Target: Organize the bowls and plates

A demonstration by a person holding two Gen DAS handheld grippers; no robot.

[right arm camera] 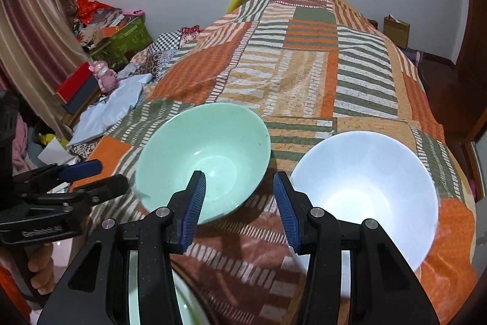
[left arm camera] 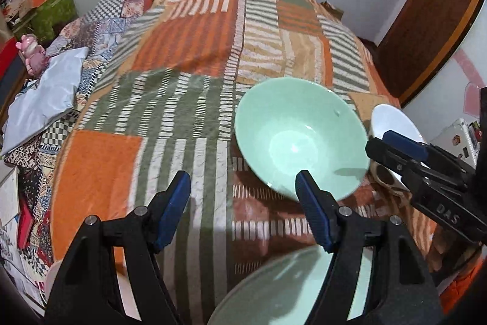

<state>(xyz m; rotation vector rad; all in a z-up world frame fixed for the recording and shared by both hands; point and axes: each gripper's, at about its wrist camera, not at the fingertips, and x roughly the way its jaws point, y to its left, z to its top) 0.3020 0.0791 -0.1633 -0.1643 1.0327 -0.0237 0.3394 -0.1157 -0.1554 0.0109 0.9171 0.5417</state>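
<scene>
Now both the left hand-held gripper (left arm camera: pixel 243 212) and right hand-held gripper (right arm camera: pixel 239 209) hover agape above the green bowl (right arm camera: pixel 204 160).

The pale green ceramic bowl (right arm camera: pixel 203 160) sits on the patchwork striped bedspread (right arm camera: pixel 304 75) near its front edge, with the white ceramic bowl (right arm camera: pixel 368 194) just beside it on the right, toward the bed's right edge. A pale green plate (left arm camera: pixel 283 291) lies at the front edge, before the green bowl.
</scene>
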